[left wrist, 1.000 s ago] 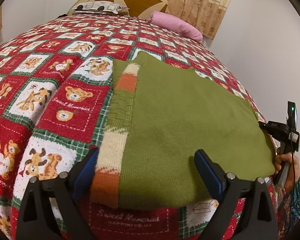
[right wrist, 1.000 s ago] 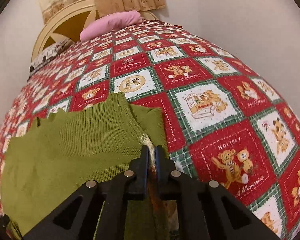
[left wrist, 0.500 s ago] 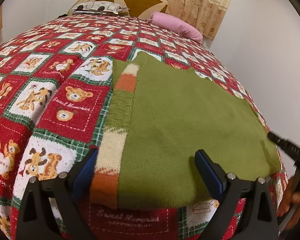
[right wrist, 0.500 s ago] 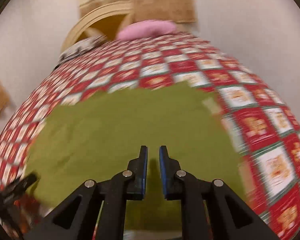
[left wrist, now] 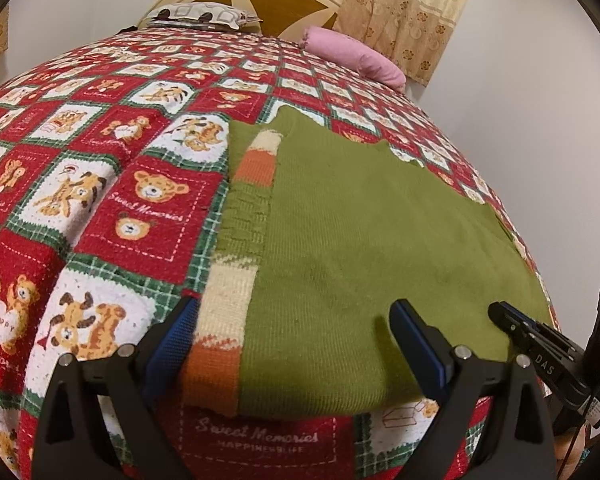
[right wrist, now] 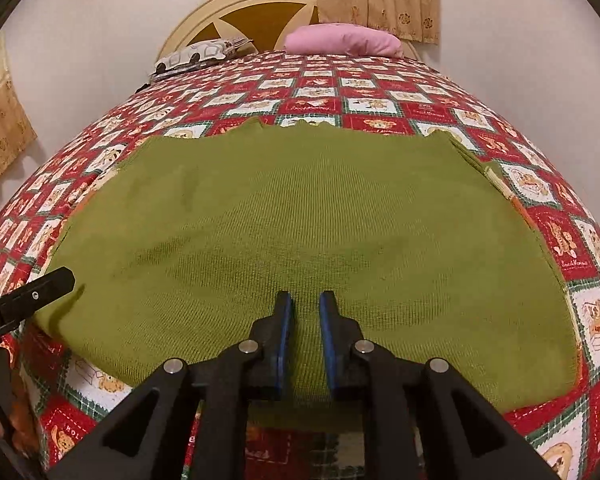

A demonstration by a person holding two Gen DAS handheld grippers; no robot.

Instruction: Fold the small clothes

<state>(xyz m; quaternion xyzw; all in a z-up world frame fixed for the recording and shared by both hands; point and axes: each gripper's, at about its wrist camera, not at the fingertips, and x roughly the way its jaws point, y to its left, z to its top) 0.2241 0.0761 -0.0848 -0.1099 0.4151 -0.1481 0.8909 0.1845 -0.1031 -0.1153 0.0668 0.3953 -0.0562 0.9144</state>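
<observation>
Grippers (left wrist: 296,328) (right wrist: 305,320) low over sweater (right wrist: 300,220)

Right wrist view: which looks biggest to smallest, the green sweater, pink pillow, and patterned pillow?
1. Green sweater, by far, though it lies nearest the camera.
2. Pink pillow.
3. Patterned pillow, close to the pink one in size, so unsure.

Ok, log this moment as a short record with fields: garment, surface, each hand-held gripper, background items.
garment: green sweater, lying flat on the bed, striped cream-and-orange sleeve folded along its left edge
surface: red teddy-bear quilt
left hand-held gripper: wide open, over the sweater's near edge, holding nothing
right hand-held gripper: narrowly open, empty, over the sweater's near edge
background: pink pillow, patterned pillow, headboard
</observation>
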